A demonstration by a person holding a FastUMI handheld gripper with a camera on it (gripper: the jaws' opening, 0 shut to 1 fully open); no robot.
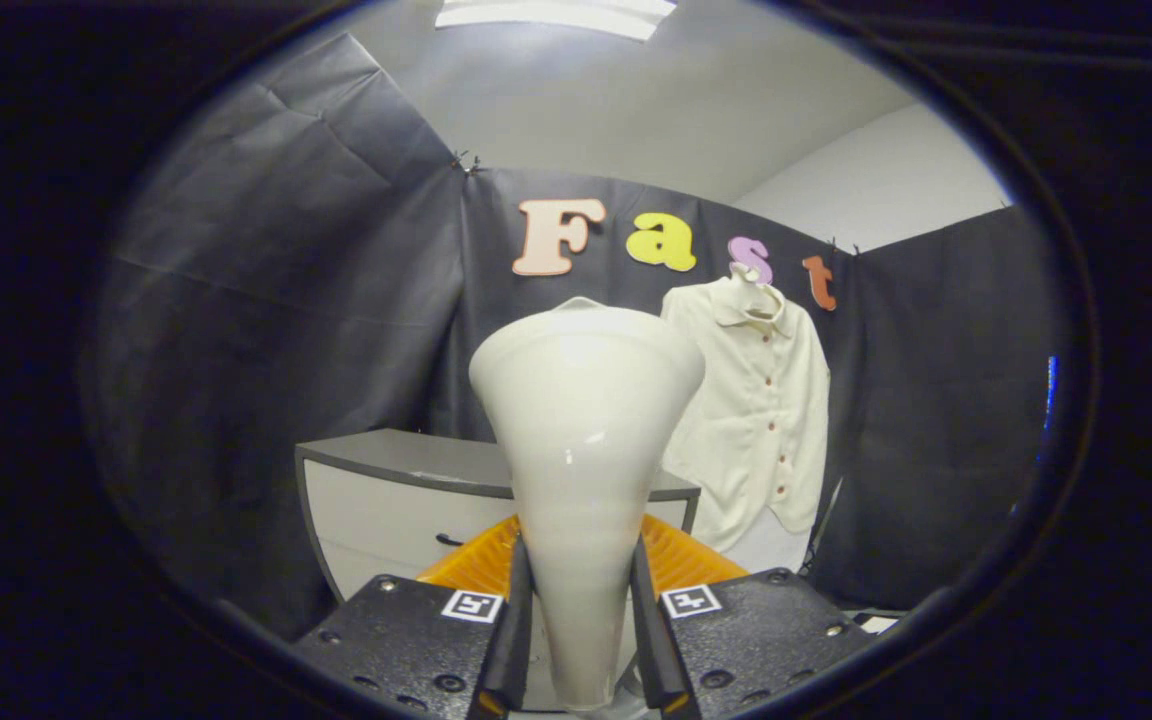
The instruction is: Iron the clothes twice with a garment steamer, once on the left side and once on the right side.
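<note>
A white garment steamer (pixel 584 440) stands upright between my fingers, its narrow handle pinched from both sides and its wide cone-shaped head rising above them. My gripper (pixel 581 620) is shut on that handle. Beyond the steamer and a little to the right, a cream button-up shirt (pixel 761 410) hangs on a hanger against the black cloth wall, its collar at the top and its buttons running down the front. The steamer head hides the shirt's left sleeve.
A grey-topped white cabinet (pixel 386 500) with a drawer stands beyond the fingers, to the left of the shirt. Black cloth walls close the booth on the left, back and right.
</note>
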